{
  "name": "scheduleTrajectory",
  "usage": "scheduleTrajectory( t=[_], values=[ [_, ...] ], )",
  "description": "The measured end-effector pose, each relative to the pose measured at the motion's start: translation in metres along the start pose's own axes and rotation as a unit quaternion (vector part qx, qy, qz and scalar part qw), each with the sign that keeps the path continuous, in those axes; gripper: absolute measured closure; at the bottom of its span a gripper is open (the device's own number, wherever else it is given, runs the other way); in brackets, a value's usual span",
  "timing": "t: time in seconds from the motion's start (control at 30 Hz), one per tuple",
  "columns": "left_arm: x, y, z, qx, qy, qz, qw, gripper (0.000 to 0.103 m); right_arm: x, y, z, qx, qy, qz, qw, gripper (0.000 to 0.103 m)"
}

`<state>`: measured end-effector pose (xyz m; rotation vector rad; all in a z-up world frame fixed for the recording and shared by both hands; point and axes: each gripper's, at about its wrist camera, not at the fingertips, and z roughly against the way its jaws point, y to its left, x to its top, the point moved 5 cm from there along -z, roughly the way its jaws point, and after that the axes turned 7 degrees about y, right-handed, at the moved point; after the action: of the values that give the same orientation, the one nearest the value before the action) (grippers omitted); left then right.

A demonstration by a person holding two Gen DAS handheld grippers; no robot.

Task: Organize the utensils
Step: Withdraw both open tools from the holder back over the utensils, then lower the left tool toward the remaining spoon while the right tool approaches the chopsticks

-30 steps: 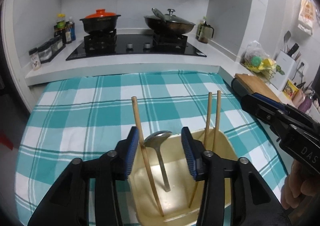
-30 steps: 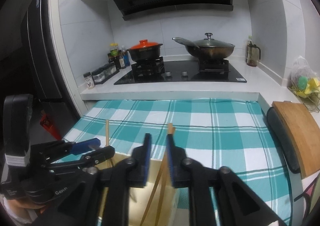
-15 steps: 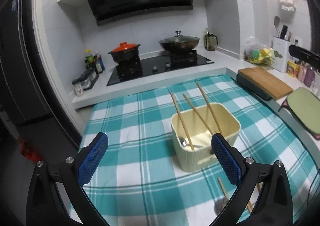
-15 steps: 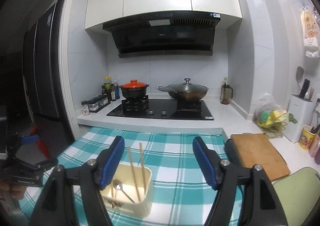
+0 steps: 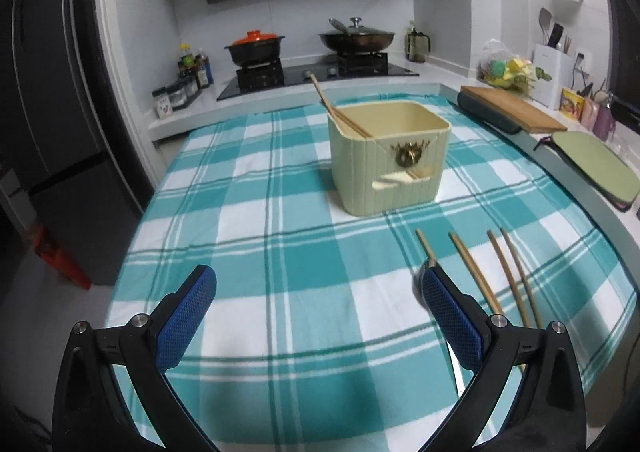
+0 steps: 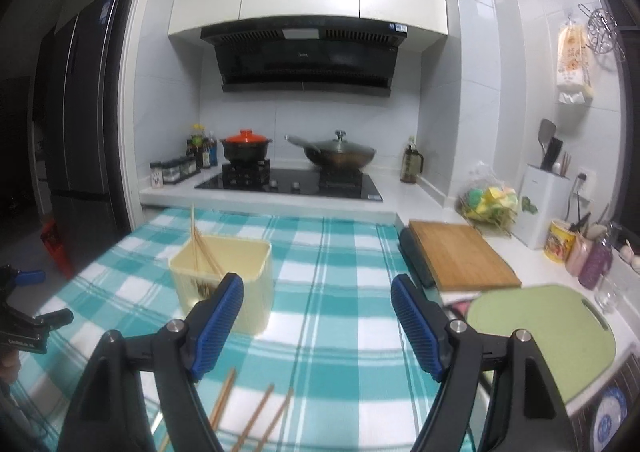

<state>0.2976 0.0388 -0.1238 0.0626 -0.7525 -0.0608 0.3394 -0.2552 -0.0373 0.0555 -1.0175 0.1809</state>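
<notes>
I use the cream bin [image 5: 390, 156] on the checked tablecloth [image 5: 260, 220] as my landmark. My left gripper [image 5: 316, 316] hangs above the cloth on the near side of the bin, well apart from it, with its blue pads [image 5: 186, 322] spread wide and nothing between them. My right gripper [image 6: 318, 326] is likewise spread wide and holds nothing; in its view the bin [image 6: 224, 280] sits just beyond its left pad [image 6: 218, 326].

Inside the bin, chopsticks [image 5: 338, 112] lean against the far-left corner, their ends poking up past the rim. In the right wrist view they [image 6: 200, 248] stand tilted in the same corner. What lies at the bottom of the bin I cannot make out.

On the near side of the bin, loose chopsticks [image 5: 508, 276] lie on the cloth, fanned out side by side, near my left gripper's right pad [image 5: 452, 322]. A dark rounded shape at that pad's tip is too hidden to name. The right wrist view shows them [image 6: 256, 412] blurred at the bottom edge.

To the right of the bin, off the cloth, sit a wooden cutting board [image 6: 460, 256] and a green board [image 6: 548, 336].
</notes>
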Motion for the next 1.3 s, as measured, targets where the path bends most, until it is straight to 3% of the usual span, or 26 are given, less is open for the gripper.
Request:
scheduleTrajectory(
  t=[0.13, 0.27, 0.37, 0.47, 0.53, 0.57, 0.67, 1.3],
  values=[
    [-0.04, -0.02, -0.008, -0.039, 0.016, 0.006, 0.9991, 0.0, -0.056, 0.002, 0.003, -0.012, 0.03, -0.013, 0.999, 0.025],
    [-0.069, -0.046, -0.016, -0.049, 0.036, -0.012, 0.998, 0.0, -0.12, 0.011, -0.005, -0.029, 0.069, -0.025, 0.997, 0.025],
    [-0.08, -0.056, -0.026, -0.074, 0.061, -0.003, 0.9954, 0.0, -0.164, 0.019, -0.012, -0.021, 0.11, -0.049, 0.993, 0.025],
    [-0.083, -0.062, -0.037, -0.095, 0.077, 0.009, 0.9925, 0.0, -0.188, 0.021, -0.016, -0.025, 0.133, -0.066, 0.989, 0.025],
    [-0.081, -0.067, -0.045, -0.101, 0.086, 0.006, 0.9912, 0.0, -0.195, 0.023, -0.018, -0.019, 0.144, -0.08, 0.986, 0.029],
    [-0.08, -0.069, -0.048, -0.101, 0.089, 0.004, 0.991, 0.0, -0.198, 0.025, -0.018, -0.017, 0.147, -0.079, 0.986, 0.038],
    [-0.079, -0.071, -0.053, -0.094, 0.09, 0.004, 0.9915, 0.001, -0.204, 0.031, -0.025, -0.008, 0.165, -0.074, 0.983, 0.05],
    [-0.077, -0.075, -0.113, -0.044, 0.132, 0.01, 0.9902, 0.001, -0.202, 0.049, -0.062, 0.018, 0.186, -0.066, 0.98, 0.054]
  ],
)
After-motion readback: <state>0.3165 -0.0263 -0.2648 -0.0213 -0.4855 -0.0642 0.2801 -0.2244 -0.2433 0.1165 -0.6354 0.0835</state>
